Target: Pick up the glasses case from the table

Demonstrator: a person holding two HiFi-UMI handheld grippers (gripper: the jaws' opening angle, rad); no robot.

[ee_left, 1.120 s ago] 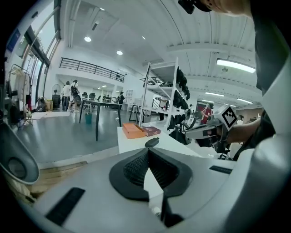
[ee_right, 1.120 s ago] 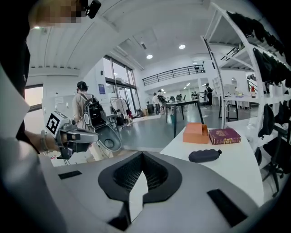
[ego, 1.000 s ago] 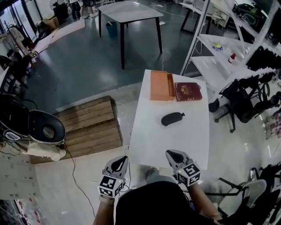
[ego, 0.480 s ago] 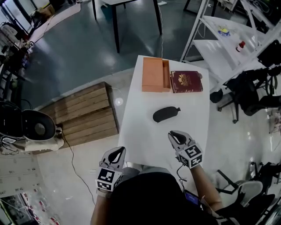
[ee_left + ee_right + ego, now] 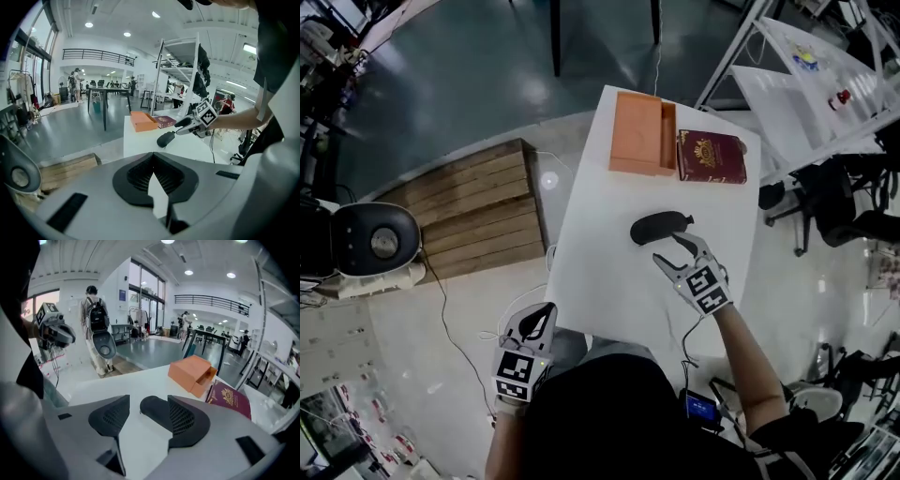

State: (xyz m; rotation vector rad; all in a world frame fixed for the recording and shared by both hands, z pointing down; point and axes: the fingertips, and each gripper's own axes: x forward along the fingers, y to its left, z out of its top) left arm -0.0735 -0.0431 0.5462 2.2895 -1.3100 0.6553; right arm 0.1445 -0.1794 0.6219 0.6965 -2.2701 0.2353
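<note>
The black oblong glasses case [image 5: 656, 227] lies on the white table [image 5: 600, 272], near its middle. My right gripper [image 5: 670, 250] reaches over the table, its tips just short of the case's near end. Its jaws are opening, and the pads do not press on anything. In the right gripper view the case [image 5: 154, 409] sits just ahead of the two fingers, partly hidden behind the right finger [image 5: 185, 420]. My left gripper [image 5: 544, 317] hangs off the table's near left corner, shut and empty. From the left gripper view [image 5: 154, 176] the case [image 5: 165, 139] shows far ahead.
An orange box [image 5: 642, 134] and a dark red booklet [image 5: 712, 157] lie at the table's far end. A wooden pallet [image 5: 478, 211] is on the floor to the left. White shelving [image 5: 806, 84] and office chairs [image 5: 853, 206] stand to the right.
The right gripper has moved forward over the table to the case, and its jaws have gone from shut to apart. The left gripper has drifted left and stays shut.
</note>
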